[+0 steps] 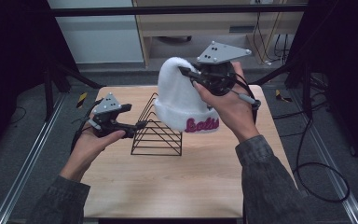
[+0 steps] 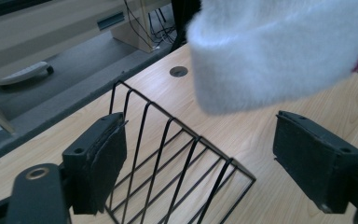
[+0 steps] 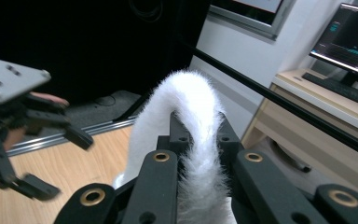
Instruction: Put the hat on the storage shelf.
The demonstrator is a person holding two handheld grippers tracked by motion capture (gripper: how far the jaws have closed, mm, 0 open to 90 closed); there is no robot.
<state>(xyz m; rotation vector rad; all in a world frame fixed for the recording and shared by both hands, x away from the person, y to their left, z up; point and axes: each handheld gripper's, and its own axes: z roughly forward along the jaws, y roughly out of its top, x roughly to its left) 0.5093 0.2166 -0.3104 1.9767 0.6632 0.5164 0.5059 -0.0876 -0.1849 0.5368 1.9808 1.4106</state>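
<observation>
The right claw (image 1: 186,72) grips the white hat (image 1: 182,100) above the bench (image 1: 168,182); the left claw (image 2: 198,163) hangs released, nothing between its jaws, over the wire rack (image 1: 158,135).

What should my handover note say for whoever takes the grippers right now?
Right gripper: shut on the white hat, pinching its top and holding it in the air, clear of the table.
Left gripper: open, holding nothing, jaws at the black wire rack, not pressing on it.
Rack stands on the table, below and just left of the hat.
Done: hat lifted.
Left: probably steady the rack and set the hat on it.
</observation>
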